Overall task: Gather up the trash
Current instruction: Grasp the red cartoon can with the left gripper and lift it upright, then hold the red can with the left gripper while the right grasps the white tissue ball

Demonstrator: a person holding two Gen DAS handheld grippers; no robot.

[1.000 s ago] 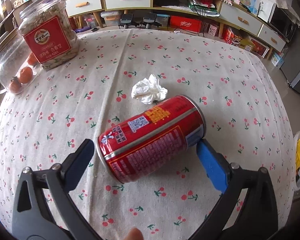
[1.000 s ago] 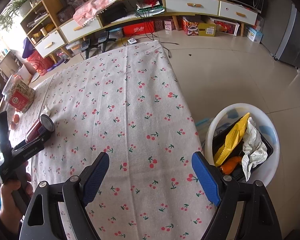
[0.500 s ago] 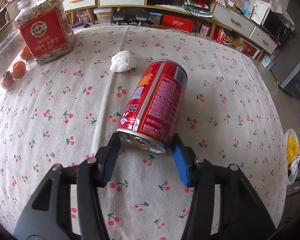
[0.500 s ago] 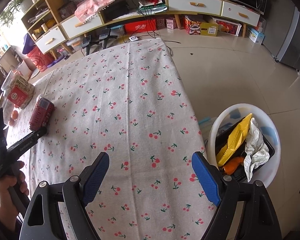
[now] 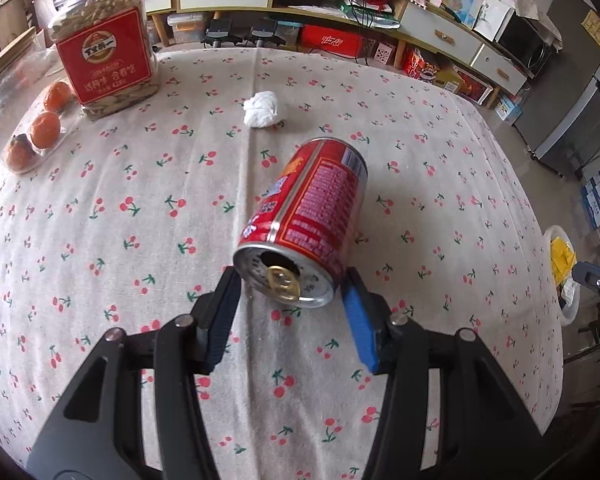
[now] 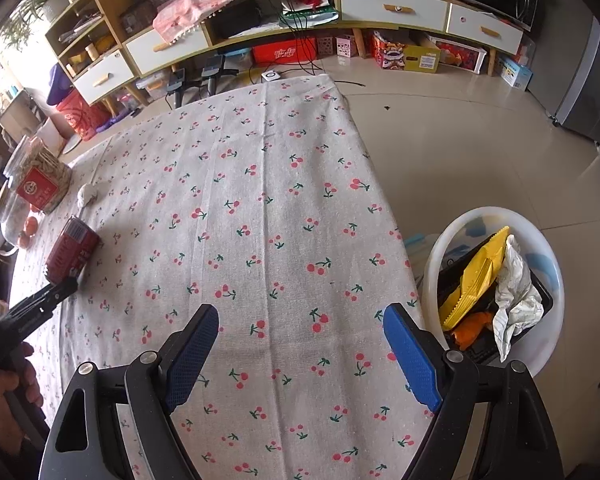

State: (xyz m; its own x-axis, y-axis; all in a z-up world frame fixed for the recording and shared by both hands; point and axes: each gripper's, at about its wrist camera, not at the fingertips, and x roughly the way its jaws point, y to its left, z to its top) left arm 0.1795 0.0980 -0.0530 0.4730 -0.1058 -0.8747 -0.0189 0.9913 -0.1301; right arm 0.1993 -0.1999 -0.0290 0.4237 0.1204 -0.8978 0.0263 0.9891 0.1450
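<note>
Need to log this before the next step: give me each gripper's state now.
Left gripper: fingers shut on the top end of the red can, which lies on its side.
Right gripper: open, holding nothing.

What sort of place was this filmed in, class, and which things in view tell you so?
Most likely a lived-in home living room: a table under a cherry-print tablecloth, long shelves with drawers cluttered with household things, and a snack jar beside a red can.
</note>
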